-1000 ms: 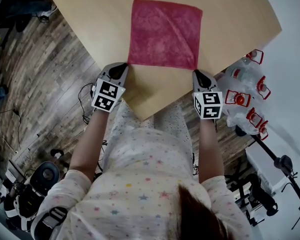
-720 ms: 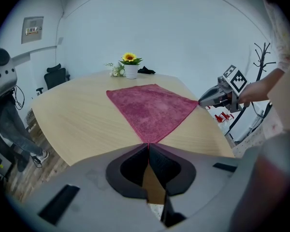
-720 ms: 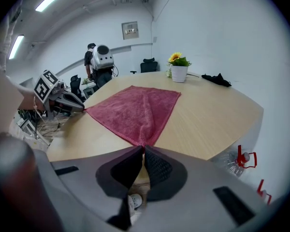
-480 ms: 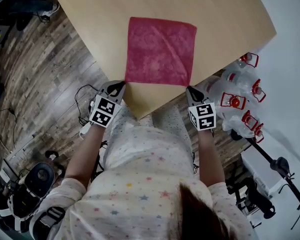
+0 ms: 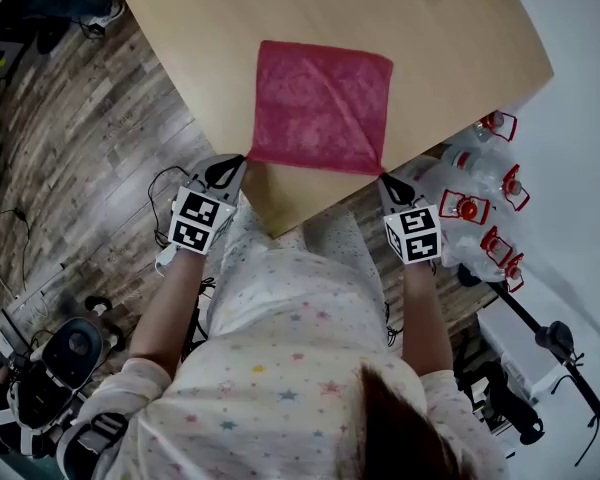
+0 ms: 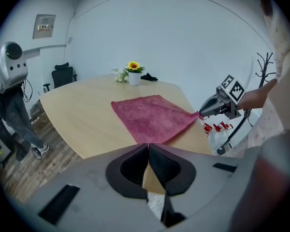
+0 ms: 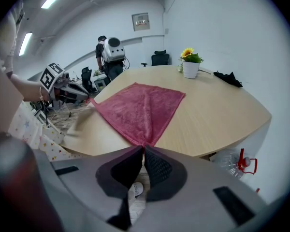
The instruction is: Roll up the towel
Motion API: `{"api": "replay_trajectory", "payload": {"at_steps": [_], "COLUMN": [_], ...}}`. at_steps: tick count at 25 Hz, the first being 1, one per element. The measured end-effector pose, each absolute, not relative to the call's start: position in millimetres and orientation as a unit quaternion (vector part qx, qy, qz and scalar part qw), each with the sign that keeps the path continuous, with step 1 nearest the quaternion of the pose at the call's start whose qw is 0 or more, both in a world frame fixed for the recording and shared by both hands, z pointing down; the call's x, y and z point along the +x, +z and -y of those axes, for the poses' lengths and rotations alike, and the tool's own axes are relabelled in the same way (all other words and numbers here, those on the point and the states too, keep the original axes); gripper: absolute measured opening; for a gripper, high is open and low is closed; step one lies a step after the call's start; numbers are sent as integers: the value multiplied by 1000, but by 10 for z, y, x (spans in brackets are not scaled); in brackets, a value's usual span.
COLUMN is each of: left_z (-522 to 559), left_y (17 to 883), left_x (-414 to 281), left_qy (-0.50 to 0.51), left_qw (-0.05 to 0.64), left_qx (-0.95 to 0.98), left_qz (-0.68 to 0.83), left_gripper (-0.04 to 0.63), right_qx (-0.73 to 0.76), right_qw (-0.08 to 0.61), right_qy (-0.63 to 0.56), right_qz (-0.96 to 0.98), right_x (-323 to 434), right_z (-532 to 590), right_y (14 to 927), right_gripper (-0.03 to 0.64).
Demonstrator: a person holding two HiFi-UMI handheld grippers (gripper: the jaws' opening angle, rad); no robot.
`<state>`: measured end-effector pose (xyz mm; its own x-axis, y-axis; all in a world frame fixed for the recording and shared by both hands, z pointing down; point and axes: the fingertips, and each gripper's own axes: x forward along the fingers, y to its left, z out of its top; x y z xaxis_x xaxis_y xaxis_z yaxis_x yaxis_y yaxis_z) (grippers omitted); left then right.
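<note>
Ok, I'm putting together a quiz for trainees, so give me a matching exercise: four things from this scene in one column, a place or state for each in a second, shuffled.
1. towel
2. flower pot
3. left gripper
4. plastic bottles

A. off the table, to its right
B. jaws shut on a near towel corner
C. pink, spread flat
D. white, at the table's far edge

Pairs: 1-C, 2-D, 3-B, 4-A

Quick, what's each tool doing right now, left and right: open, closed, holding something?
Left tool: closed, pinching the near left corner of the towel.
Right tool: closed, pinching the near right corner of the towel.
</note>
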<state>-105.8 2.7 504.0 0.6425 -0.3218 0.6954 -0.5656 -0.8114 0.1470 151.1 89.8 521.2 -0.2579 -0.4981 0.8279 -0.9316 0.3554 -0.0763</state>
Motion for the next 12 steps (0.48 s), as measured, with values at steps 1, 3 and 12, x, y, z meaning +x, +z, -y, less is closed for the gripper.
{"api": "replay_trajectory", "payload": {"at_steps": [1,3,12], "left_z": [21,113,494], "left_y": [5012,4970,5073], "left_x": [-1051,-1033,-937], "left_qy": [338,335,340], "left_qw": [179,177,183], "left_qx": [888,888,880], "left_qz": [254,260,276], "left_gripper": [18,18,18], "right_qx": [484,483,481], "right_qw": [371,375,398], "right_qy": [292,286,270], "right_qz": [737,738,733], "right_x": [1520,1536,1638], "right_z": [-865,-796,-548], "right_y": [5197,5173,5220], "right_gripper": [14,14,8]}}
